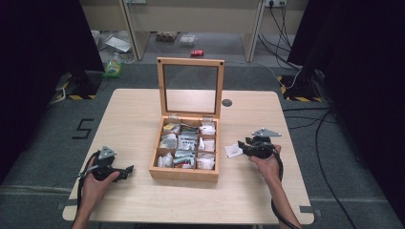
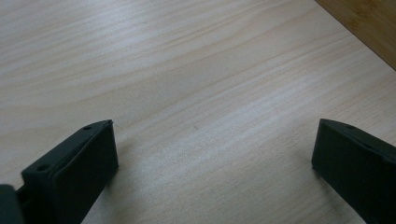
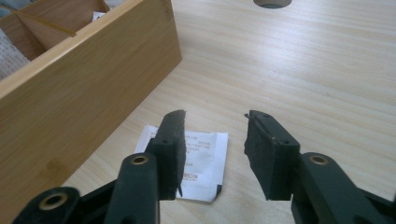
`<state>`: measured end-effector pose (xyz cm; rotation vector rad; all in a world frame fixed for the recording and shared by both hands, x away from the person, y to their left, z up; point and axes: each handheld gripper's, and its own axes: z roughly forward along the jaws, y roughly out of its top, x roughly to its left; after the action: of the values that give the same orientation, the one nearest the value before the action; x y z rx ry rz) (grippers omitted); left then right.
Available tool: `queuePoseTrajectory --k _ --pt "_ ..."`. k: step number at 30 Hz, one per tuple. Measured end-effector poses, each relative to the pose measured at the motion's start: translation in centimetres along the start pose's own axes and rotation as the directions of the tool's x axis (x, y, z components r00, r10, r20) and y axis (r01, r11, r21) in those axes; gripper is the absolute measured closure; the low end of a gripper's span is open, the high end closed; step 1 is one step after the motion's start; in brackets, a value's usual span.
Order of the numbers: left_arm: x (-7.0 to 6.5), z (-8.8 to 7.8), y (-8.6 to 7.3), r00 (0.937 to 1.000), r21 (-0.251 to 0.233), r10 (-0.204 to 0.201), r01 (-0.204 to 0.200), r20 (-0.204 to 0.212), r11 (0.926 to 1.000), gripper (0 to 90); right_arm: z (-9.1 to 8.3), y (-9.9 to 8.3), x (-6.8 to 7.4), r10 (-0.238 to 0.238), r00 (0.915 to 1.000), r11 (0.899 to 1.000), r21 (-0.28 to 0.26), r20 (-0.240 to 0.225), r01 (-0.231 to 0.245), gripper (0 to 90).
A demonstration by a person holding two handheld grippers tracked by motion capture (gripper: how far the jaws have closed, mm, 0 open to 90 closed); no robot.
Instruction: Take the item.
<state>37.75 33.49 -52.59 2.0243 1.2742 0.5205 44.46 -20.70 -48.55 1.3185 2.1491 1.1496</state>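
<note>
A wooden tea box [image 1: 184,174] stands in the middle of the table, its glass-paned lid [image 1: 191,86] upright and its compartments full of small sachets. To the right of it a white printed sachet [image 1: 233,150] lies flat on the table. My right gripper [image 1: 242,145] hovers just over that sachet [image 3: 205,158], and its jaws [image 3: 215,113] are open, with nothing pressed between them. The box's side wall [image 3: 93,79] rises close on that gripper's left. My left gripper [image 1: 129,170] rests left of the box, open wide [image 2: 215,122] over bare wood.
The light wooden table [image 1: 138,119] has a round cable hole [image 1: 227,102] behind the box on the right. A corner of the box [image 2: 369,23] lies ahead of the left gripper. Cables, boxes and a green bottle [image 1: 113,67] lie on the floor beyond.
</note>
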Motion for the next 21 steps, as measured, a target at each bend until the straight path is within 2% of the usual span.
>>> queuePoseTrajectory --k 5,9,21 --pt "0.0 0.0 0.0 1.0000 0.000 0.000 0.000 0.000 1.0000 0.0 0.1 0.2 -0.1 0.028 0.9996 1.000 -0.007 -0.002 -0.028 46.5" --pt "0.0 0.0 0.0 1.0000 0.000 0.000 0.000 0.000 1.0000 0.0 0.1 0.5 -0.3 0.077 0.9970 0.997 -0.014 -0.012 -0.077 41.3" --pt "0.0 0.0 0.0 1.0000 0.000 0.000 0.000 0.000 1.0000 0.0 -0.4 2.0 -0.9 0.129 0.9896 0.988 -0.082 -0.063 -0.134 30.2"
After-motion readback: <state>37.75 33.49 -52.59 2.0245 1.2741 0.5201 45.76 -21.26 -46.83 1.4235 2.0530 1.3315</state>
